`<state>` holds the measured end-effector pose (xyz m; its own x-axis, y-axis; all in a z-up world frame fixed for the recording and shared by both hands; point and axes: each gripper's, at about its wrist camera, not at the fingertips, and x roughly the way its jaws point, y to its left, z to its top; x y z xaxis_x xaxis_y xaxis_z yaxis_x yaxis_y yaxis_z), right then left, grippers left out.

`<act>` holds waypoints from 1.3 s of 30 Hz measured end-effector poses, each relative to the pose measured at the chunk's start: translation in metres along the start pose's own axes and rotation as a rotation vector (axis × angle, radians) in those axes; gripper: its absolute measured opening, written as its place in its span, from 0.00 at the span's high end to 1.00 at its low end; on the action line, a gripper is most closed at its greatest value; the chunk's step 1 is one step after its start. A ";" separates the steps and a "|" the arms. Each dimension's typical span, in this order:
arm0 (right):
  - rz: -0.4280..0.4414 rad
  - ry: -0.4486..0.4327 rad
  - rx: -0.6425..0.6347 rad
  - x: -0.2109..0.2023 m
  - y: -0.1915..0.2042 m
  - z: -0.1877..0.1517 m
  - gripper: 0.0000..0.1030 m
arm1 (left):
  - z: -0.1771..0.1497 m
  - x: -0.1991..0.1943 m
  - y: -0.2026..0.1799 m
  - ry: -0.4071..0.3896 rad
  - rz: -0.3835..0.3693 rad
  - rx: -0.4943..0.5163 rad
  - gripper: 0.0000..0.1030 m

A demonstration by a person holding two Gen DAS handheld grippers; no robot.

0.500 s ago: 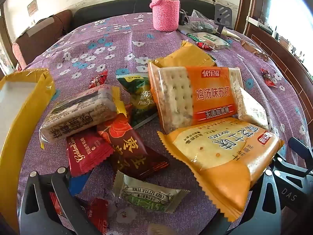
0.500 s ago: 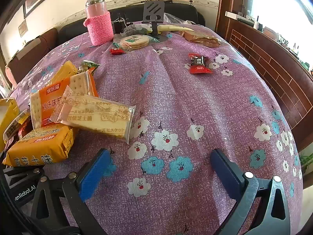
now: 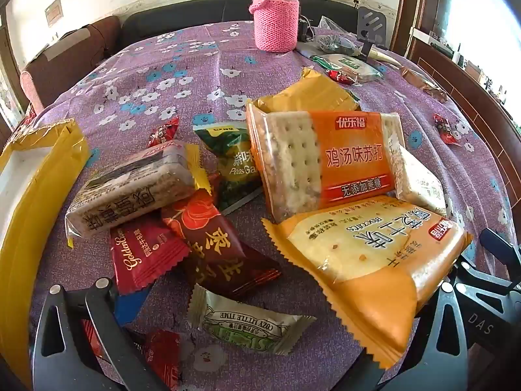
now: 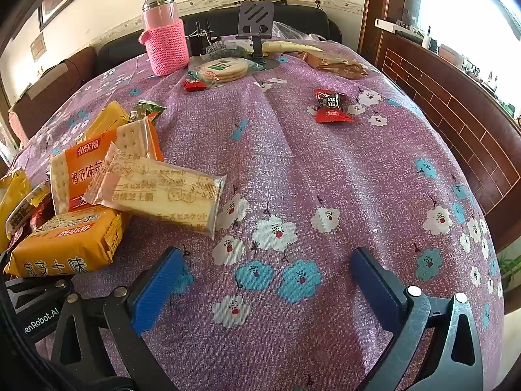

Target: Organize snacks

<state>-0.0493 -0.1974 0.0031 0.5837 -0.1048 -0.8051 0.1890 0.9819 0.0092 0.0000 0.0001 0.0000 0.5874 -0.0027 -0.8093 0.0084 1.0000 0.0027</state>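
Observation:
A heap of snack packs lies on the purple flowered tablecloth (image 3: pixel 202 75). In the left wrist view I see an orange soda-cracker pack (image 3: pixel 329 159), a yellow cheese-biscuit pack (image 3: pixel 368 260), a seaweed rice bar (image 3: pixel 130 189), a green pea bag (image 3: pixel 237 166), red wrappers (image 3: pixel 143 257) and a small green-white pack (image 3: pixel 244 325). My left gripper (image 3: pixel 260 342) stands open low over the near packs, touching none. My right gripper (image 4: pixel 263 286) is open over bare cloth, right of a pale cheese-biscuit pack (image 4: pixel 162 192). A lone red candy (image 4: pixel 330 106) lies farther off.
A yellow box (image 3: pixel 29 215) with a white inside sits at the left edge. At the back stand a pink flask in a knitted sleeve (image 4: pixel 164 42), a phone stand (image 4: pixel 257 22), a round cracker pack (image 4: pixel 224 68) and a brown bag (image 4: pixel 335 60). Dark chairs ring the table.

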 end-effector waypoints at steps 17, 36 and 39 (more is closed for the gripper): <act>0.000 0.000 0.000 0.000 0.000 0.000 0.00 | 0.000 0.000 0.000 0.000 0.000 0.000 0.00; -0.002 0.000 0.004 0.000 0.000 0.000 0.00 | 0.000 0.000 0.000 0.000 0.005 -0.006 0.00; -0.002 0.000 0.003 0.000 0.000 0.000 0.00 | 0.000 -0.001 0.000 0.005 0.007 -0.010 0.00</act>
<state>-0.0492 -0.1972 0.0033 0.5837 -0.1064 -0.8049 0.1926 0.9812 0.0100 -0.0006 0.0003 0.0009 0.5832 0.0045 -0.8123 -0.0037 1.0000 0.0028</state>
